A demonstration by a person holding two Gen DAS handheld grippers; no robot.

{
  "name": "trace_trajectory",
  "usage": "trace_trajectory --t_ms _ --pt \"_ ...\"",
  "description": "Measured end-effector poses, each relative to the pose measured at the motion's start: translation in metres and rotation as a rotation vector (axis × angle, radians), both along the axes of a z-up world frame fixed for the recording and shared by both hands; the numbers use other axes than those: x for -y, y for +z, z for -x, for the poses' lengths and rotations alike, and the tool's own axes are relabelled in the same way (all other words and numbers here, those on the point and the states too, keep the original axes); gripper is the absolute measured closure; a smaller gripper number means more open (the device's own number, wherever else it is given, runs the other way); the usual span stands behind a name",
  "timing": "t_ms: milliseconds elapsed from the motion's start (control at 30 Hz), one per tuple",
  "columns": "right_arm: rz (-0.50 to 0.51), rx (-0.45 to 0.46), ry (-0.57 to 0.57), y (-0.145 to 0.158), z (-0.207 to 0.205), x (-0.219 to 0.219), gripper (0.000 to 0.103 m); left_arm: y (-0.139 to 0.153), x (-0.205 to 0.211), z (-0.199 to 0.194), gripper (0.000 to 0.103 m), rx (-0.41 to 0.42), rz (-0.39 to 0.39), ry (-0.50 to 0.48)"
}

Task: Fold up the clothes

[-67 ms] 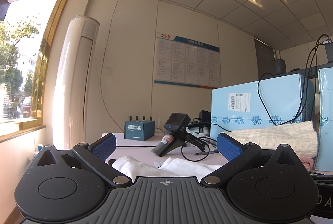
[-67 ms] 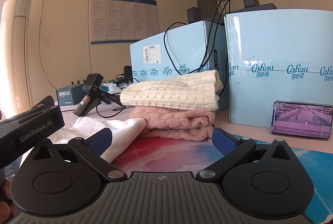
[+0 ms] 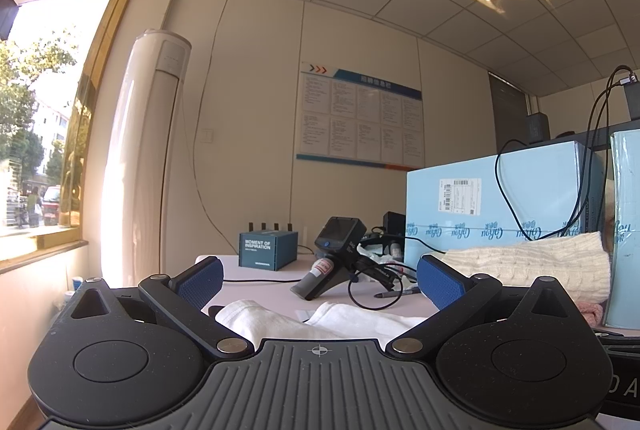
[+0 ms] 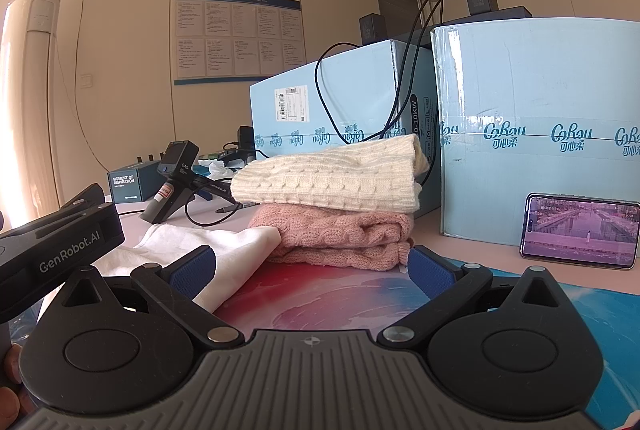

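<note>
Both grippers, left (image 3: 318,280) & right (image 4: 310,268), jaws spread wide, holding nothing. White garment (image 4: 208,246) lies rumpled just ahead, touching the folded pink sweater (image 4: 340,234) w/ cream sweater (image 4: 328,178) atop. Risk: dragging it topples that stack, or snags the cable loop (image 3: 374,290) beyond.

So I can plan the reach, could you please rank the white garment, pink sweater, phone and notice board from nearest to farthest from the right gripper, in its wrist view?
1. white garment, beside the right gripper's left finger
2. pink sweater, ahead, centre
3. phone, right, against a box
4. notice board, back wall
</note>
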State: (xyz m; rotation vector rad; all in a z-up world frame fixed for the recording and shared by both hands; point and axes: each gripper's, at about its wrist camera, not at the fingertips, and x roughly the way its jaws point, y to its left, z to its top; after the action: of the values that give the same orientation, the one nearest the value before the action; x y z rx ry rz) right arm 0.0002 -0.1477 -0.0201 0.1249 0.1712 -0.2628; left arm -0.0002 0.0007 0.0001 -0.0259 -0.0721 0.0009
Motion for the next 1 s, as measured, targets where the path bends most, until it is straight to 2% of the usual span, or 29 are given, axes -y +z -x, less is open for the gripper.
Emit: trace_trajectory --t_ms 667,1000 --pt "0.004 0.012 -0.017 0.001 0.003 -0.001 0.0 -0.002 -0.002 -0.005 0.0 -0.011 0.003 -0.011" --pt "0.095 0.078 -0.095 0.003 0.015 -0.014 0.0 -0.002 -0.002 -0.007 0.0 -0.034 0.005 -0.035"
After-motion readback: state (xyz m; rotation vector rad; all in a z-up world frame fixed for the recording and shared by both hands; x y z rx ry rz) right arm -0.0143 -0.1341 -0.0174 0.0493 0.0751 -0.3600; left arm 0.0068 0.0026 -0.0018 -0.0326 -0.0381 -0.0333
